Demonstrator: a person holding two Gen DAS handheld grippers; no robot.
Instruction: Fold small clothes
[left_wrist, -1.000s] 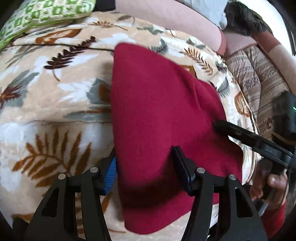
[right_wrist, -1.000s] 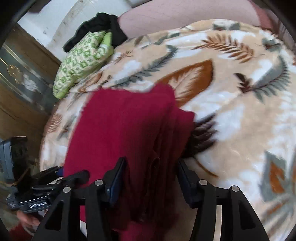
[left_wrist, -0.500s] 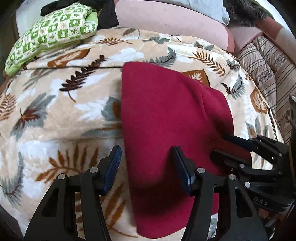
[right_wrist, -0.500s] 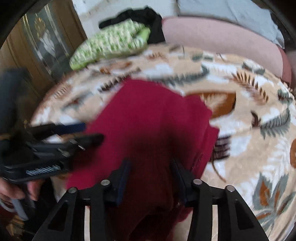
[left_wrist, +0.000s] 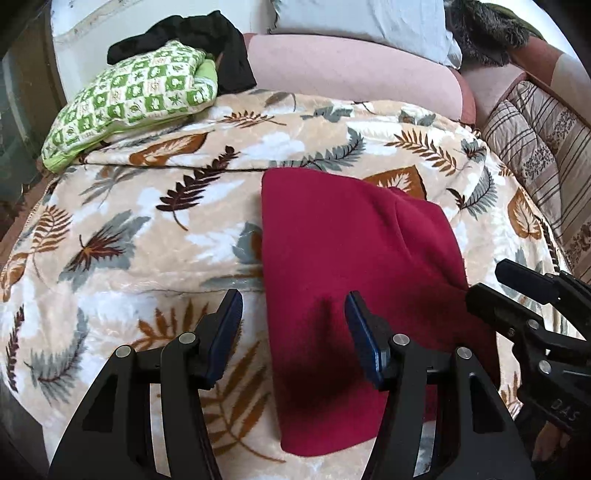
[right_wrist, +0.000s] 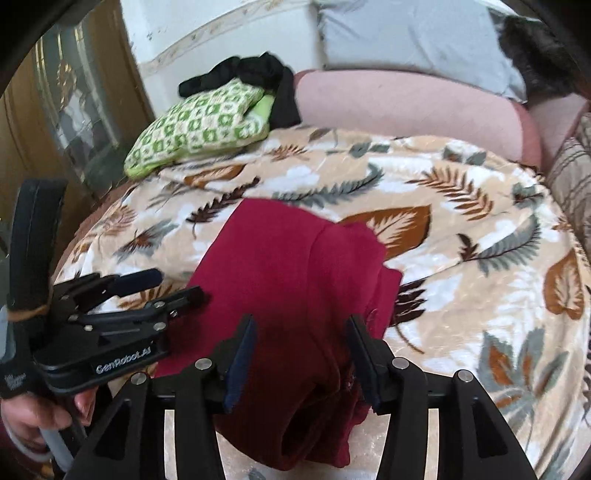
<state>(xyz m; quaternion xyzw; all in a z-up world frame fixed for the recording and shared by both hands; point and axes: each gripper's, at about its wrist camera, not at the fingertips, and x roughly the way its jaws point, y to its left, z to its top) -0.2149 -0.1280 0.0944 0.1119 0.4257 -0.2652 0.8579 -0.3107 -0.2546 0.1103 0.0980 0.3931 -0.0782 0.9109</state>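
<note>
Above the leaf-print blanket (left_wrist: 155, 236), both grippers, left gripper (left_wrist: 293, 325) and right gripper (right_wrist: 301, 350), hover tilted downward, jaws open and empty, lifted off the folded red garment (left_wrist: 343, 258); the right's jaws just widened.

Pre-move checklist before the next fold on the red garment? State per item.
1. Left gripper empty, jaws apart above the fabric: ok.
2. Right gripper empty, jaws apart and just been opening, nothing pinched: ok.
3. Dark red knit garment lying folded on the leaf-print fleece blanket: ok.
4. Garment edges aligned: not ok, a layer sticks out along its right side.
5. Fold path free: ok, the green checked cushion and black cloth lie far off.
6. Near hem flat: cannot tell, shadowed behind the fingers.
</note>
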